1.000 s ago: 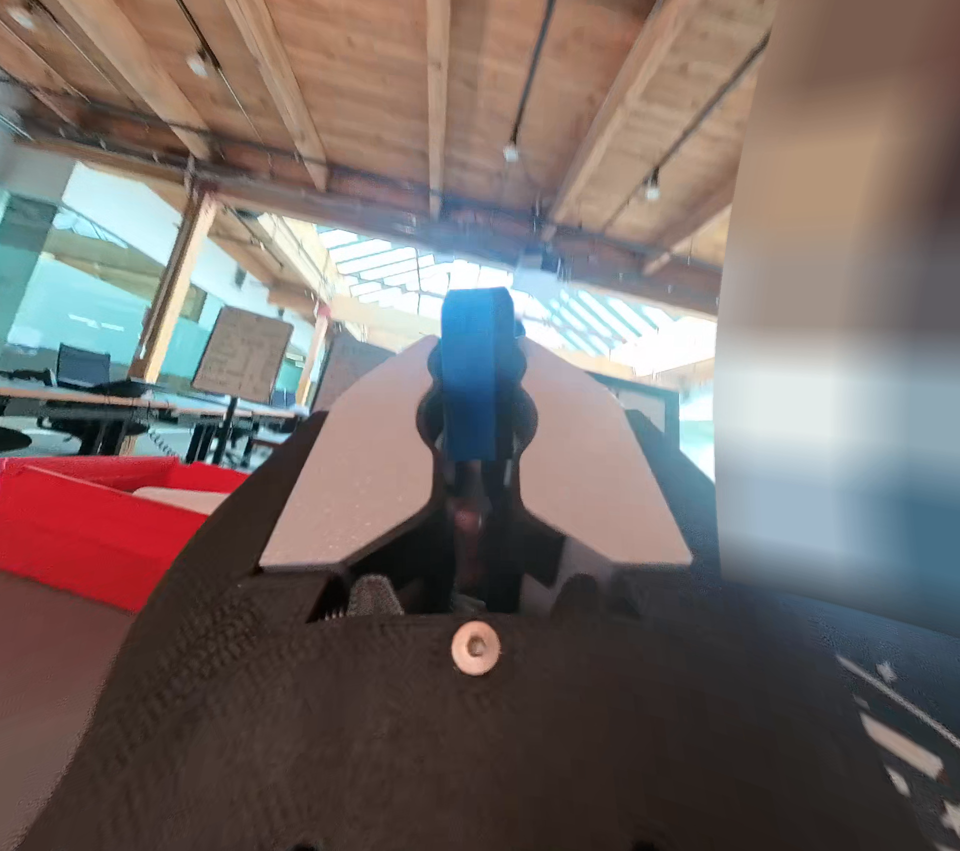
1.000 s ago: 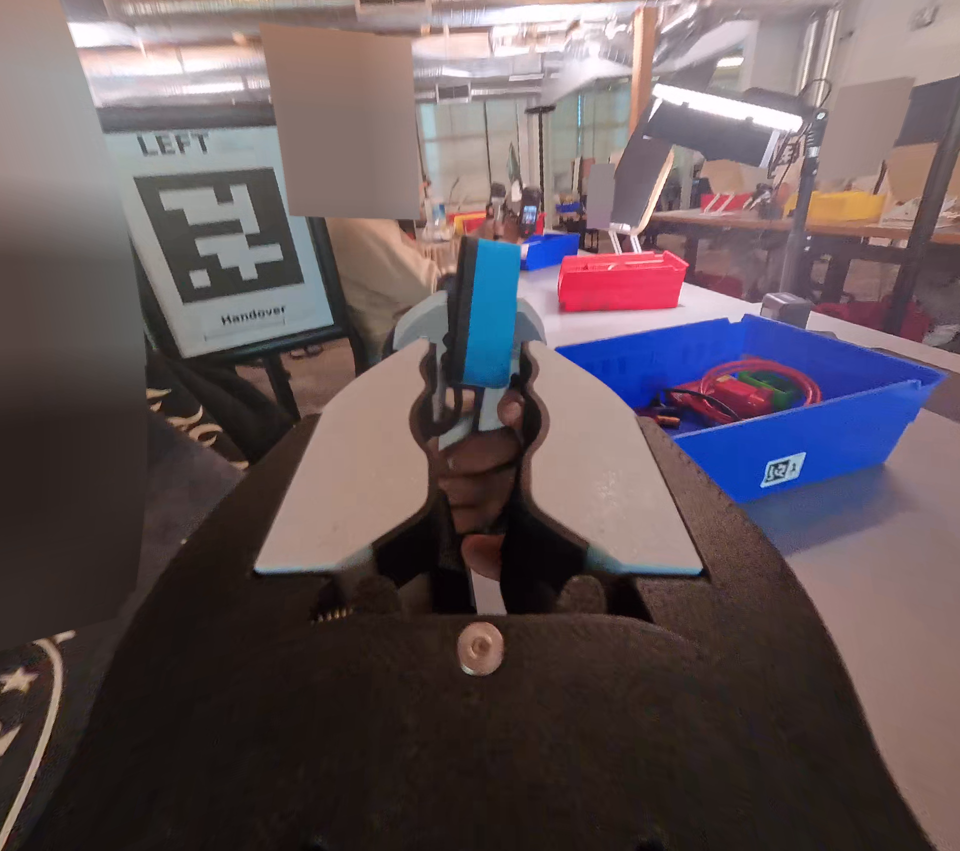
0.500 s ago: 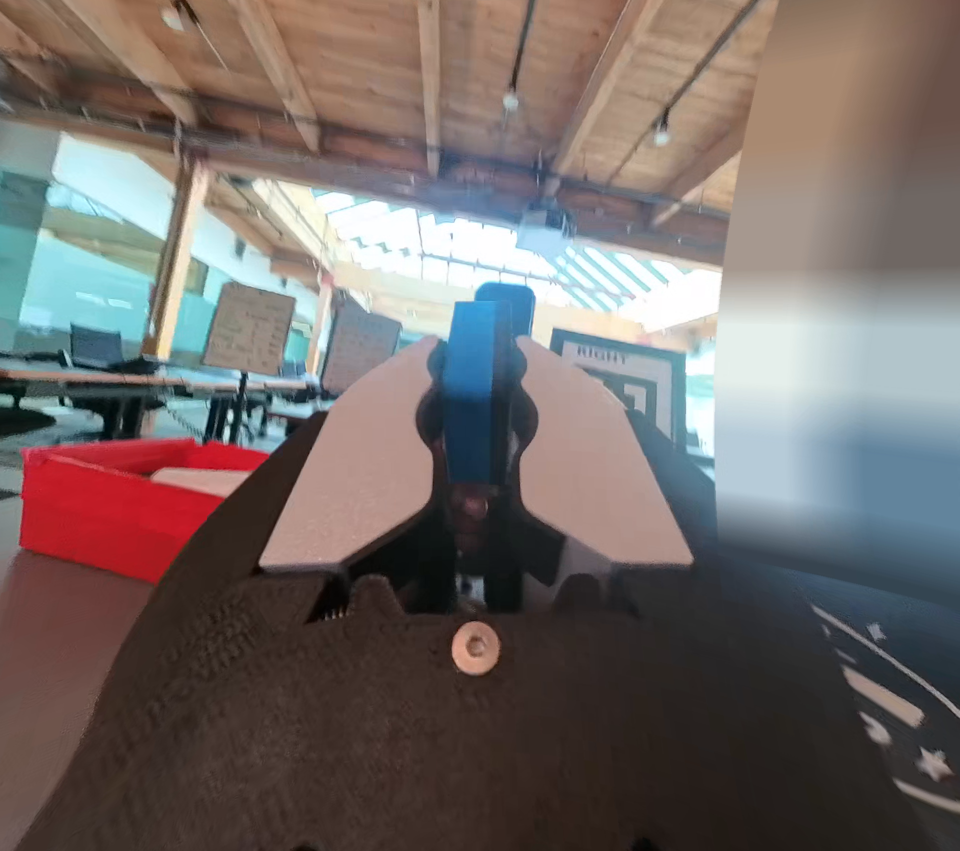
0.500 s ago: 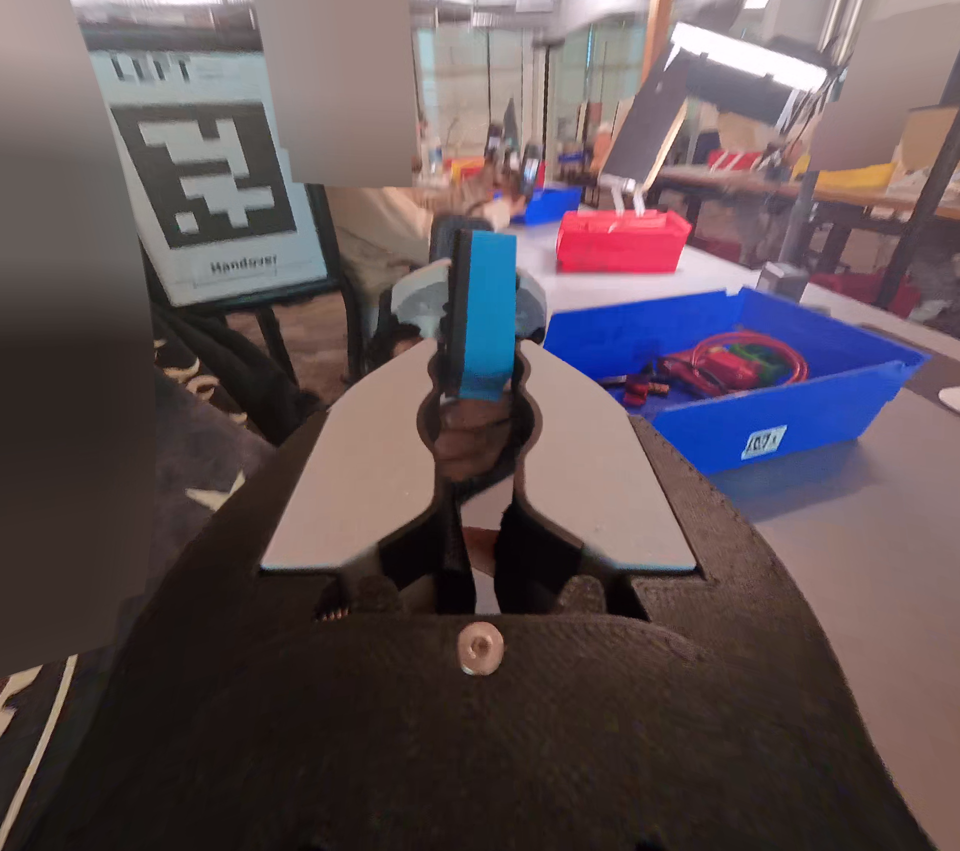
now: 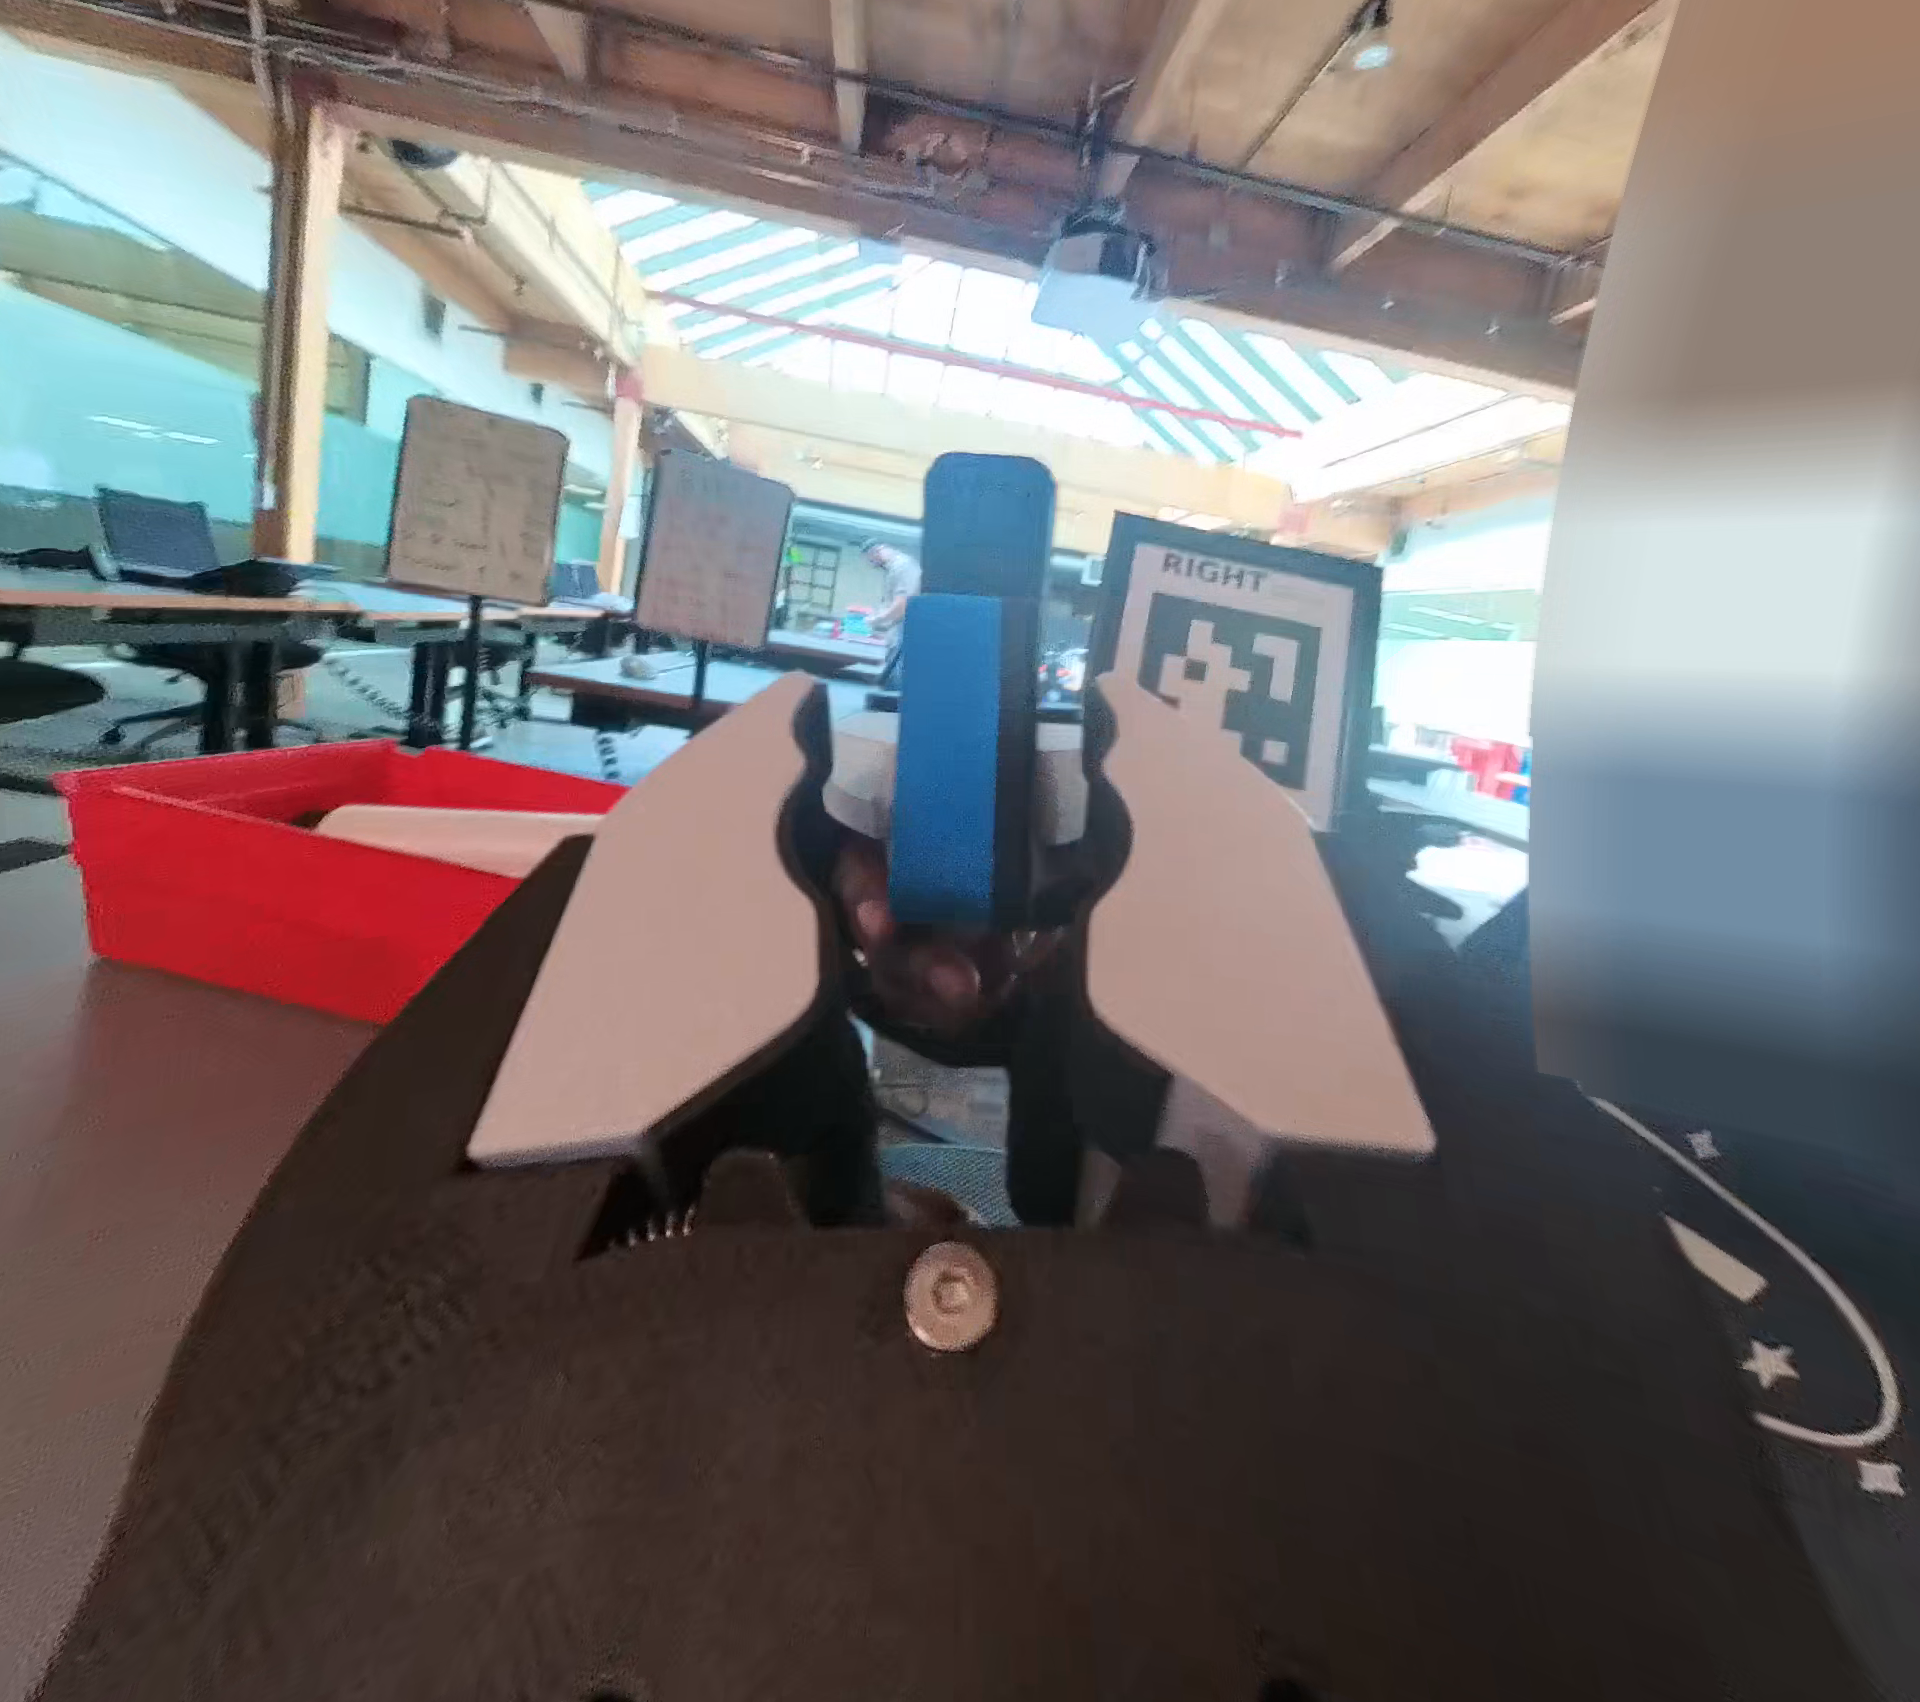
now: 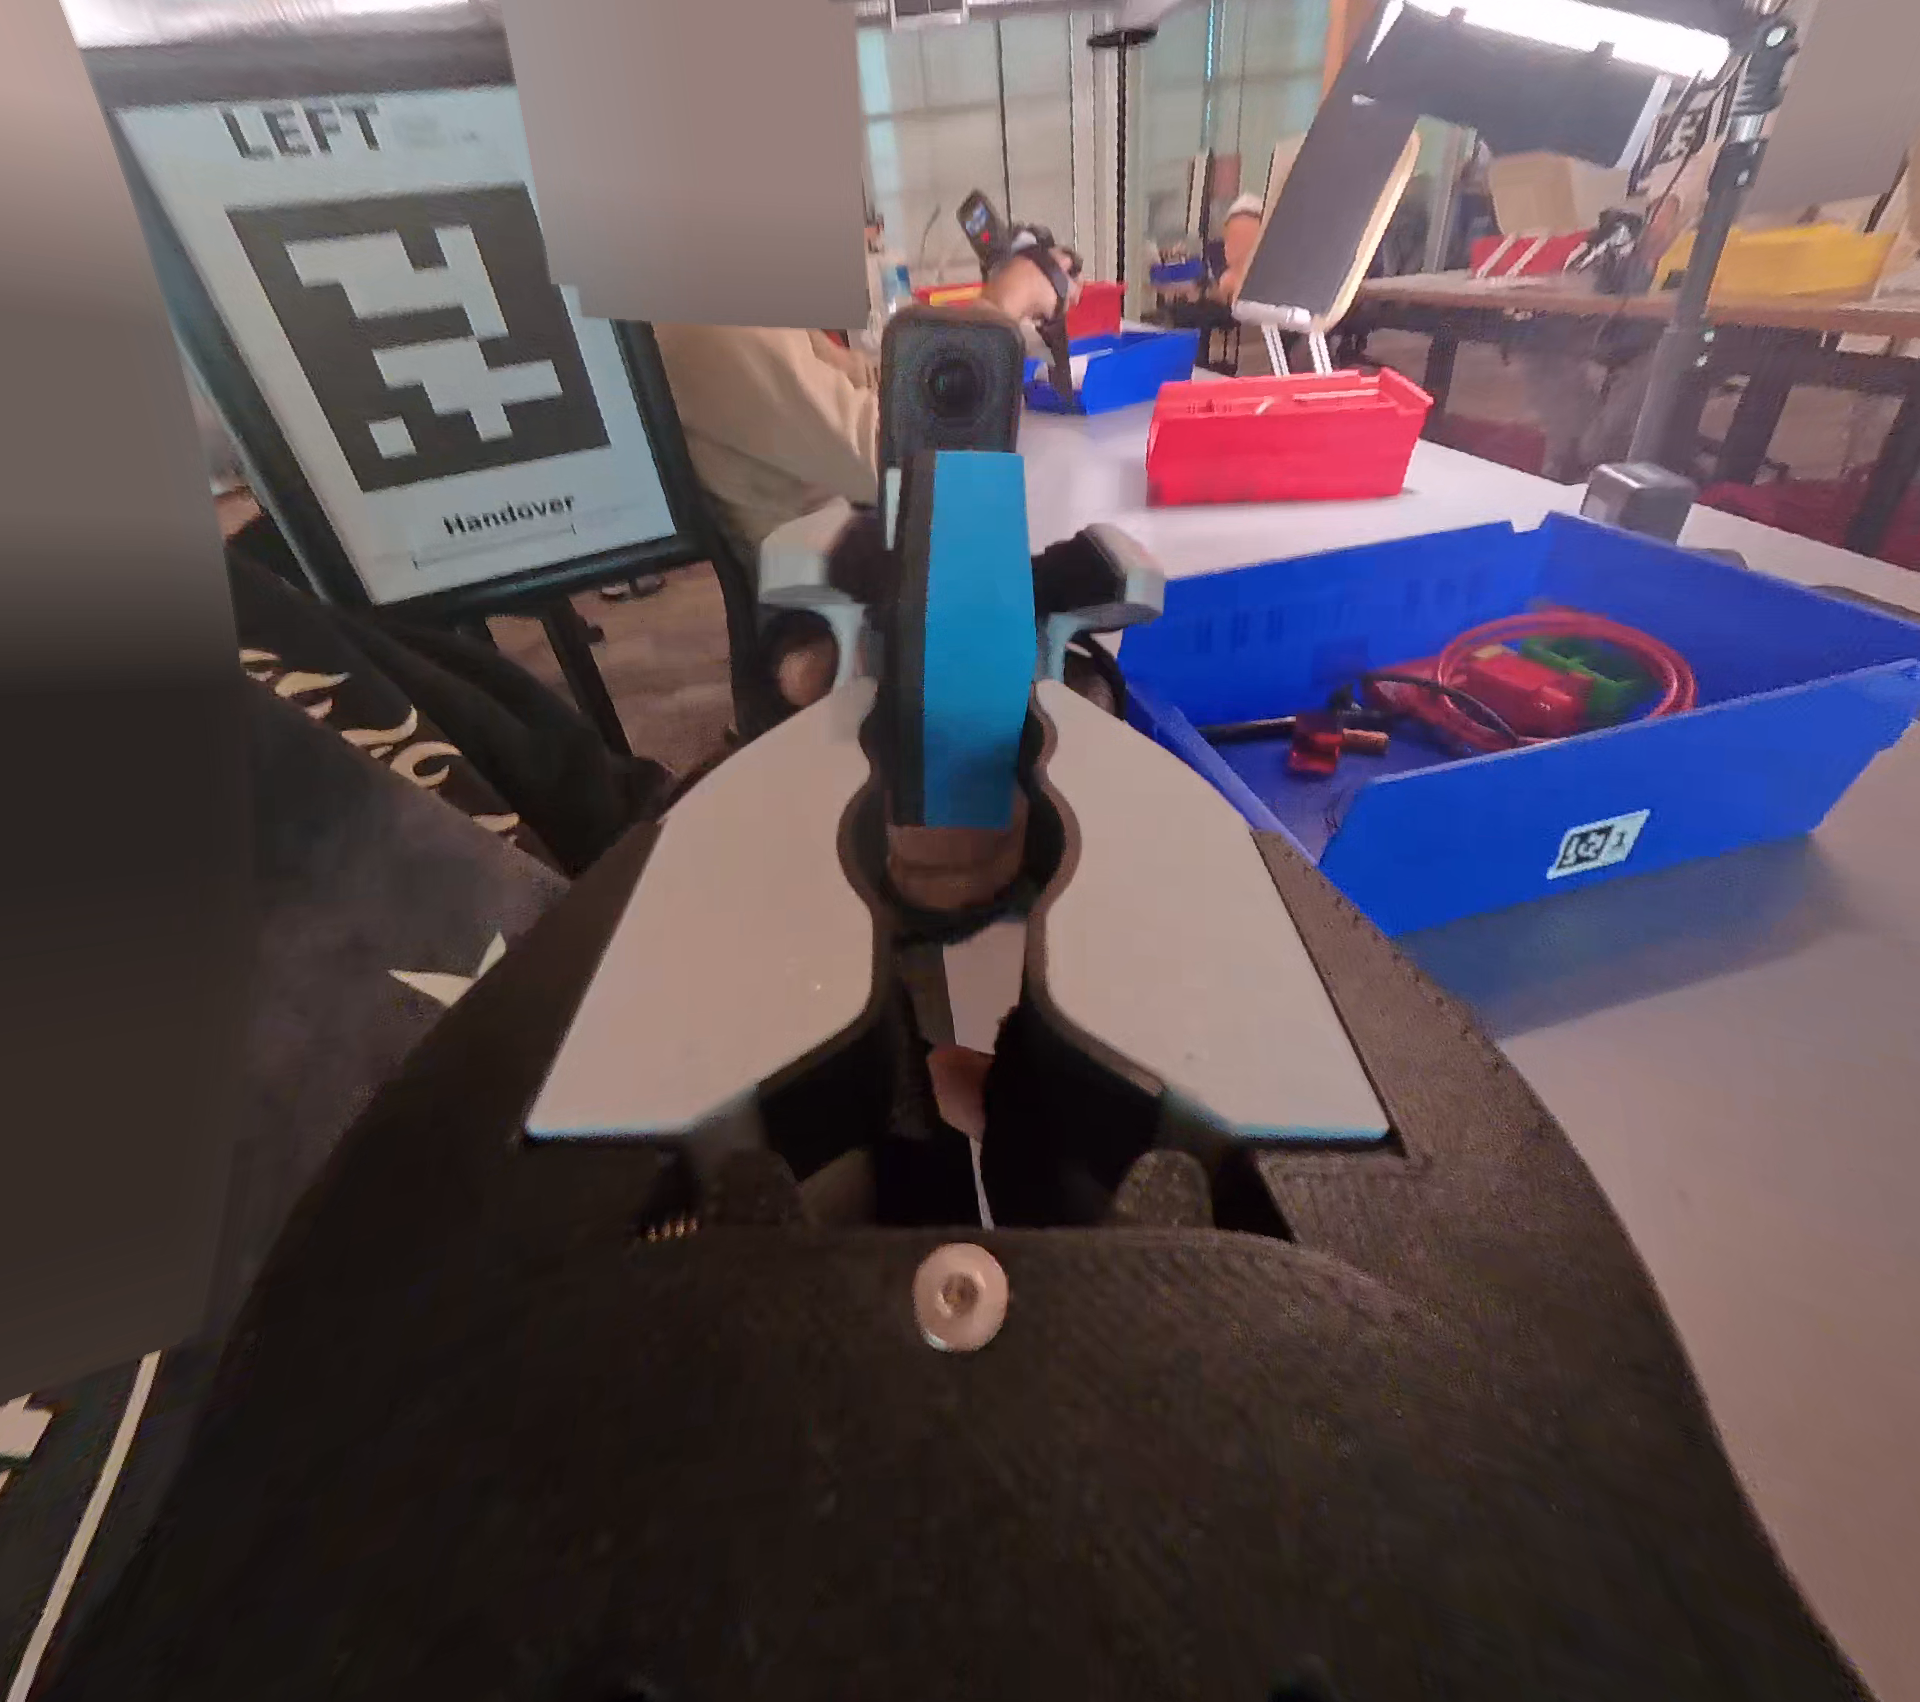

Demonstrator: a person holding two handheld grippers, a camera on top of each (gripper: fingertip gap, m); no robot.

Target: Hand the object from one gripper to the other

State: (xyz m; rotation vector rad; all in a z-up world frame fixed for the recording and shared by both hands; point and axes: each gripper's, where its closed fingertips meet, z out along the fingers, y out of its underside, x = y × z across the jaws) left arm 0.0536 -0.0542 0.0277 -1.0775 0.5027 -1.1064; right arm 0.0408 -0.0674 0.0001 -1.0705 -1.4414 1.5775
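Under workshop rafters, the right tool [image 6: 961,707] is clenching the blue block [image 6: 971,644] while the left tool [image 5: 951,717] is standing released around it, handover nearly finished.

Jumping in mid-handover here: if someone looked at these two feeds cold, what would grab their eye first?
First, the blue-and-black pad standing upright at the centre of both views: the right gripper is clamped on it, while the left gripper stands open around it. Next, the bright bins: a blue bin of red cable on the table right of the right wrist view, and a red bin left in the left wrist view.
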